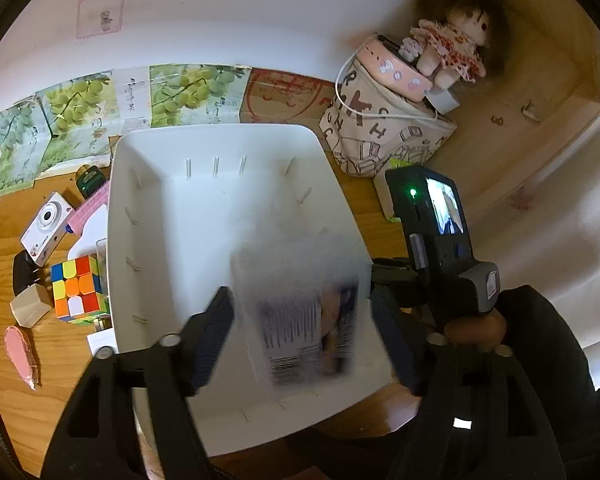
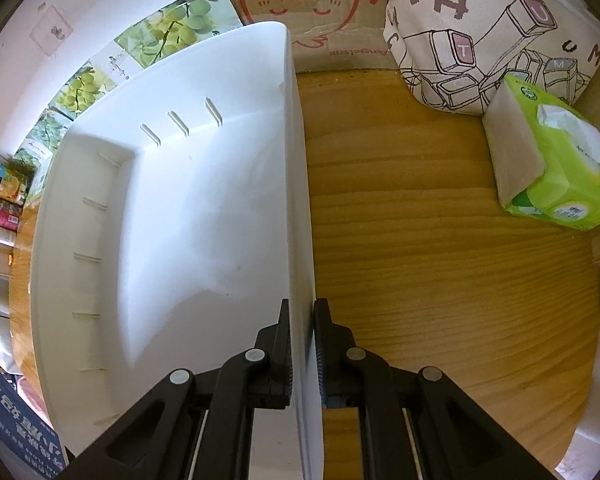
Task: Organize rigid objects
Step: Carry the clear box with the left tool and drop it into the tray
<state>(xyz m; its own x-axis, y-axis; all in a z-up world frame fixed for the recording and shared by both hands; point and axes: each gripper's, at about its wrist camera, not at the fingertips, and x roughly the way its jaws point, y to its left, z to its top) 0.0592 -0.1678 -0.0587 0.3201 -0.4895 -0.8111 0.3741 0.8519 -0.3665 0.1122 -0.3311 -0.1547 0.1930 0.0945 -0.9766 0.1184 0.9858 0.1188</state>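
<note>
Several loose items, cube (image 1: 77,288) and camera (image 1: 46,229), flank the bin (image 1: 140,184).

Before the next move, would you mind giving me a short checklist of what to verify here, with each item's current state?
1. Right gripper clamped on the white bin wall: ok, one finger on each side of the rim.
2. Left gripper released: ok, its jaws stand wide and the blurred packet between them touches neither pad.
3. Packet inside the bin: cannot tell, it is motion-blurred and seems to be dropping over the bin.
4. Bin floor free for more items: ok in the right wrist view.
5. Next items in reach: ok, the puzzle cube and white camera lie on the table beside the bin.
</note>
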